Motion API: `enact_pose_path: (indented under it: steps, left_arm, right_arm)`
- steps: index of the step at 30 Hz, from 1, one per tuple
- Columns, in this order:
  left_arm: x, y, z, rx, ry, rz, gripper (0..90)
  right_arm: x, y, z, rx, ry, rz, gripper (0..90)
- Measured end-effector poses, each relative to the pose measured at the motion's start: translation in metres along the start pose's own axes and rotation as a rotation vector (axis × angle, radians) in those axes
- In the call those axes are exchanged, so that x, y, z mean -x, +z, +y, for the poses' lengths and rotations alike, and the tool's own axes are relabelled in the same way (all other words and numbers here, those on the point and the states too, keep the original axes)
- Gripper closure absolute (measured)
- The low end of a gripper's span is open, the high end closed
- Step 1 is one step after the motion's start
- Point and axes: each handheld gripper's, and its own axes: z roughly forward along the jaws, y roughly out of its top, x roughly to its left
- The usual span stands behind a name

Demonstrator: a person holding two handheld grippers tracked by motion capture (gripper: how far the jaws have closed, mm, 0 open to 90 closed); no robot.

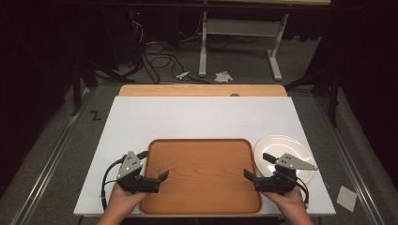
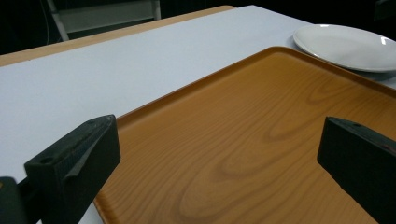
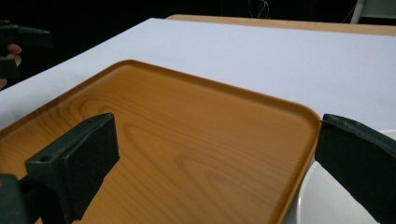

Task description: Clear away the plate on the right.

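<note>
A wood-grain tray [image 1: 202, 176] lies bare at the near middle of the white tabletop [image 1: 202, 115]. A white plate [image 1: 281, 147] sits just off its right rim. My left gripper [image 1: 154, 165] hovers at the tray's left edge, jaws wide apart and pointing inward. In the left gripper view the jaws [image 2: 219, 158] spread over the tray [image 2: 261, 140], with the plate [image 2: 345, 44] far off. My right gripper [image 1: 258, 165] stands open at the tray's right edge. In the right gripper view its jaws [image 3: 219, 158] span the tray's rim [image 3: 299, 140] and the plate [image 3: 322, 200].
A wooden strip [image 1: 202, 90] borders the tabletop's far side. Beyond it stand a white table frame's legs [image 1: 202, 47], loose cables [image 1: 159, 58] and crumpled paper [image 1: 224, 76] on the grey floor. A paper scrap [image 1: 346, 197] lies on the floor at right.
</note>
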Motion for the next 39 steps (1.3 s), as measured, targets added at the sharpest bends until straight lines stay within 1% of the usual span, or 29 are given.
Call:
enact_pose_path:
  steps: [3,6,7,10,15,20,23,24,28,31,32,33,34,35,36,39]
  left_arm:
    - [0.001,-0.001,0.0,0.007,-0.001,0.004,0.2]
    - [0.001,0.0,-0.001,0.012,-0.01,0.004,0.2]
    - [0.001,0.002,-0.001,0.009,-0.014,0.004,0.2]
    - [0.002,0.003,-0.002,0.006,-0.012,0.003,0.2]
    - [0.003,0.004,-0.002,0.006,-0.008,0.0,0.2]
    - [0.002,0.003,-0.001,0.02,-0.007,0.005,0.2]
    - [0.001,0.001,-0.001,0.024,-0.014,0.007,0.2]
    - [0.001,0.001,-0.001,0.026,-0.011,0.007,0.2]
    - [0.0,0.002,-0.001,0.025,-0.006,0.005,0.2]
    - [0.001,0.002,-0.001,0.027,0.002,-0.003,0.2]
    - [0.001,0.002,-0.001,0.026,0.0,-0.004,0.2]
    - [0.0,0.003,-0.002,0.023,-0.003,-0.006,0.2]
    - [0.0,0.004,-0.002,0.021,-0.005,-0.008,0.2]
    - [0.0,0.005,-0.003,0.012,-0.008,-0.023,0.2]
    - [0.0,0.005,-0.003,0.008,-0.005,-0.027,0.3]
    - [0.0,0.006,-0.003,0.007,-0.003,-0.028,0.4]
  right_arm:
    - [0.002,-0.001,0.001,0.007,0.004,0.0,0.9]
    - [0.003,-0.002,0.001,0.006,0.016,0.001,1.0]
    - [0.004,-0.003,0.001,0.01,0.004,-0.002,0.9]
    - [0.004,-0.004,0.001,0.01,0.003,-0.003,1.0]
    - [0.006,-0.006,0.001,0.016,0.02,-0.004,1.0]
    - [0.007,-0.006,0.001,0.014,0.006,-0.007,0.9]
    - [0.008,-0.007,0.0,0.001,0.009,-0.013,1.0]
    - [0.008,-0.006,0.001,0.0,0.002,-0.015,1.0]
    - [0.009,-0.007,0.001,0.004,0.003,-0.019,1.0]
    - [0.011,-0.009,0.001,0.012,0.003,-0.026,1.0]
    - [0.013,-0.011,0.001,0.008,0.018,-0.03,1.0]
    - [0.013,-0.011,0.001,0.008,0.018,-0.03,1.0]
    - [0.015,-0.011,0.001,0.022,0.021,-0.033,1.0]
    - [0.019,-0.014,0.001,0.034,0.029,-0.033,1.0]
    - [0.02,-0.015,0.001,0.033,0.03,-0.034,1.0]
    - [0.023,-0.017,0.001,0.036,0.028,-0.036,1.0]
